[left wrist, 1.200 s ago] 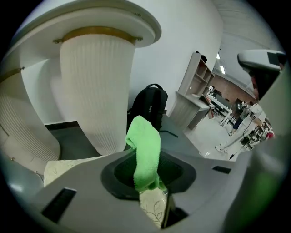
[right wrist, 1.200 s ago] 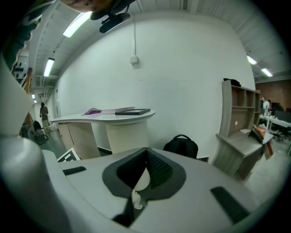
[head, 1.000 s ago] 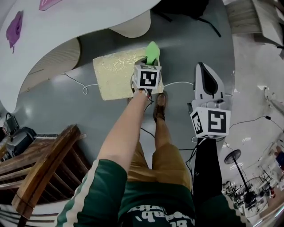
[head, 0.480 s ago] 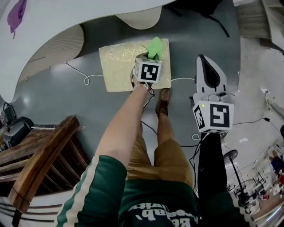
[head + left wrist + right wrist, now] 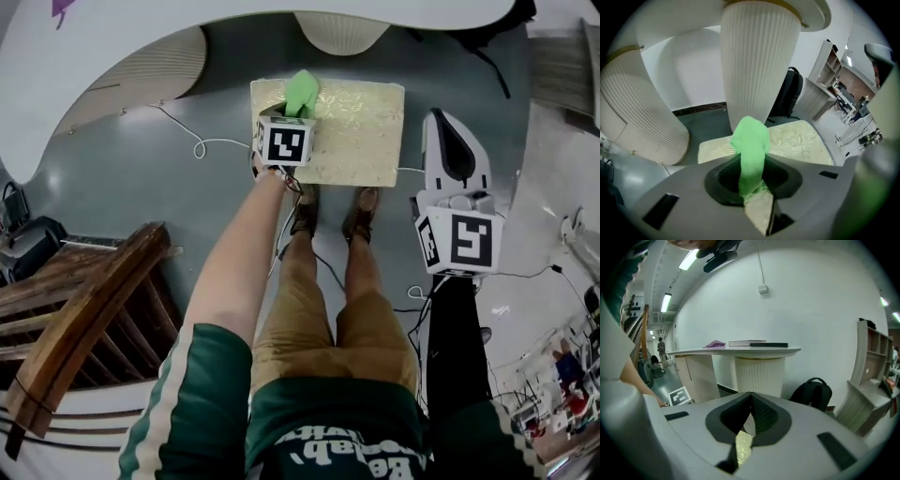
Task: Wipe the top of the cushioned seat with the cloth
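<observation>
Half a second ago the left gripper [image 5: 296,111] pressed the green cloth [image 5: 302,89] near the cushioned seat's [image 5: 361,131] far right corner — now cloth and gripper sit at the far edge close to the far left corner. The left gripper view shows its jaws pinched tight on the cloth [image 5: 751,140], which bulges forward over the pale, leaf-patterned seat top [image 5: 797,138]. The right gripper [image 5: 446,120] stays off the seat, just beside its right edge over the grey floor [image 5: 141,187], jaws pressed together on nothing. Each marker cube [image 5: 284,143] carries black-and-white squares only, no letters. White lettering crosses the person's green shirt [image 5: 328,441] at the bottom edge of the head view — upside down and cut off, so it cannot be read.
</observation>
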A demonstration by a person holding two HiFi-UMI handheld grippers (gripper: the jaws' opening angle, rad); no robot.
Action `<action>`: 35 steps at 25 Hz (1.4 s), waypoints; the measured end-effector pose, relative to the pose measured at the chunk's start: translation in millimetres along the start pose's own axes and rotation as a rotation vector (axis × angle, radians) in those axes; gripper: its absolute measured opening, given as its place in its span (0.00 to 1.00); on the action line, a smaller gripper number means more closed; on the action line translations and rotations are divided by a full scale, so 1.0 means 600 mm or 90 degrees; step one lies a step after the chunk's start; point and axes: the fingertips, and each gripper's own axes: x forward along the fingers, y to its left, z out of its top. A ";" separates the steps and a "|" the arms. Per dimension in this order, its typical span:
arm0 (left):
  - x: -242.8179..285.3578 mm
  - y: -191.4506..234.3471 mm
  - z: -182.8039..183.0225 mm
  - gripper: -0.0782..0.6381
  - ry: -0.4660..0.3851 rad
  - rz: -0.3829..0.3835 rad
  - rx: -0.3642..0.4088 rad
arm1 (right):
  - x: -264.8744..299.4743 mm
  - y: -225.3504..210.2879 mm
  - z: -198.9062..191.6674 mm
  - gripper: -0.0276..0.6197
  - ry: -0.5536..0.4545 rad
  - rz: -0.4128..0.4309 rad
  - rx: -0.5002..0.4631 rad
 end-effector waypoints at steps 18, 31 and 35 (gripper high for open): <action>-0.096 0.118 -0.047 0.26 -0.054 0.070 -0.114 | 0.016 0.081 0.023 0.06 -0.008 0.018 -0.013; -0.071 -0.241 -0.011 0.26 -0.088 -0.105 -0.055 | -0.086 -0.038 -0.040 0.06 -0.001 -0.049 0.027; -0.049 -0.338 0.000 0.26 -0.086 -0.165 -0.087 | -0.122 -0.078 -0.068 0.06 0.002 -0.075 0.048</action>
